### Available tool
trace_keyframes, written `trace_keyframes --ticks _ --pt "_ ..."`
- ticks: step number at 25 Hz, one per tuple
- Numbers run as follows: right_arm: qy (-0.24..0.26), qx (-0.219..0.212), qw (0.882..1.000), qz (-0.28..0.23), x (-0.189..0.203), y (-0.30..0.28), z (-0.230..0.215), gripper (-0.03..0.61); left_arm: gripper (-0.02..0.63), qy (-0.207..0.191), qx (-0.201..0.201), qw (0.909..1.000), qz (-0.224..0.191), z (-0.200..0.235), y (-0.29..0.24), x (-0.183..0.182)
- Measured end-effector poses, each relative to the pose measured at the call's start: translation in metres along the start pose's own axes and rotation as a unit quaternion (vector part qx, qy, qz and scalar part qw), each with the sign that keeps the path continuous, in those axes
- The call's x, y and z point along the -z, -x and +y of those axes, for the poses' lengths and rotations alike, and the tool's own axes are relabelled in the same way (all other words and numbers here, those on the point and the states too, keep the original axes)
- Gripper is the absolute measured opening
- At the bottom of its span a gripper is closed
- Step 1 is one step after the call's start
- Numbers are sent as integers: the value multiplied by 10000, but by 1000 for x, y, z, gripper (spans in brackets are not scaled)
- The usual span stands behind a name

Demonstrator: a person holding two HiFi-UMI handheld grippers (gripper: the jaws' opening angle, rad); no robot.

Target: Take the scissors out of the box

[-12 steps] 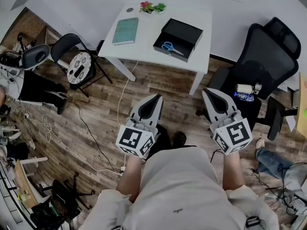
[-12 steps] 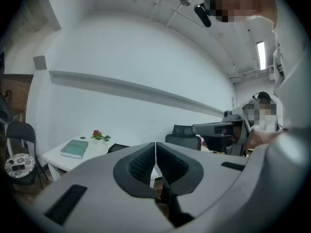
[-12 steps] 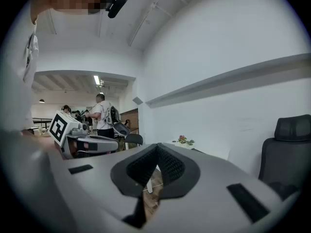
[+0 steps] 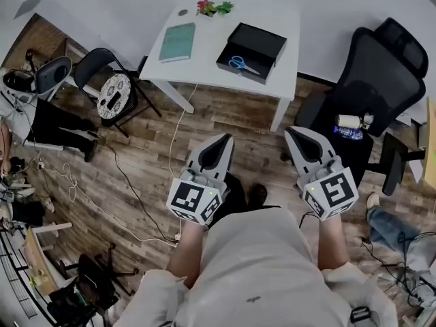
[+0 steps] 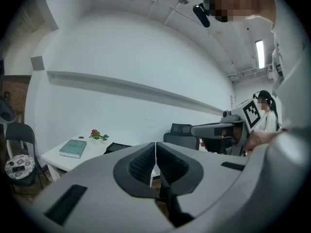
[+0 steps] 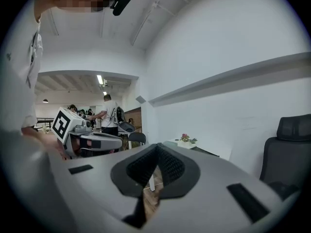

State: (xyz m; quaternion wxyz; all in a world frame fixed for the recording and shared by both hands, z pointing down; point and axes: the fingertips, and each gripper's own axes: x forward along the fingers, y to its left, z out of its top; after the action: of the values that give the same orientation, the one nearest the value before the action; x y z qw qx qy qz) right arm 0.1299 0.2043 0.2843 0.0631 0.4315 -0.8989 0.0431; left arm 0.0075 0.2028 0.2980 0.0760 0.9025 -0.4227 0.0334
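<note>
Blue-handled scissors (image 4: 240, 63) lie inside an open black box (image 4: 252, 52) on the white table (image 4: 218, 73) across the room. My left gripper (image 4: 223, 139) and right gripper (image 4: 293, 132) are held side by side over the wooden floor, far short of the table. Both have their jaws closed tip to tip with nothing between them. In the left gripper view the shut left gripper (image 5: 155, 143) points toward the table (image 5: 56, 157) and the box (image 5: 116, 147); the scissors are hidden there. In the right gripper view the shut right gripper (image 6: 156, 145) faces the table (image 6: 214, 152).
A green book (image 4: 176, 42) and a small flower pot (image 4: 212, 7) share the table. A black office chair (image 4: 371, 80) with bottles on its seat stands to the right, a folding chair (image 4: 102, 80) to the left. Cables (image 4: 129, 189) trail across the floor.
The view has shifted slightly; both grippers stay shut and have barely moved, and the table looks marginally farther up in the frame.
</note>
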Motion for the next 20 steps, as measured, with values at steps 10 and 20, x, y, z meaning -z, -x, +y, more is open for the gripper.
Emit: trace_keyframes --ticks 10,20 --pt "-143 -111 9998 87 9 -14 8 6 25 93 -63 9999 81 15 8 6" --pt "-99 -190 9994 258 9 -43 9 18 25 142 42 9998 -137 45 -3 -1"
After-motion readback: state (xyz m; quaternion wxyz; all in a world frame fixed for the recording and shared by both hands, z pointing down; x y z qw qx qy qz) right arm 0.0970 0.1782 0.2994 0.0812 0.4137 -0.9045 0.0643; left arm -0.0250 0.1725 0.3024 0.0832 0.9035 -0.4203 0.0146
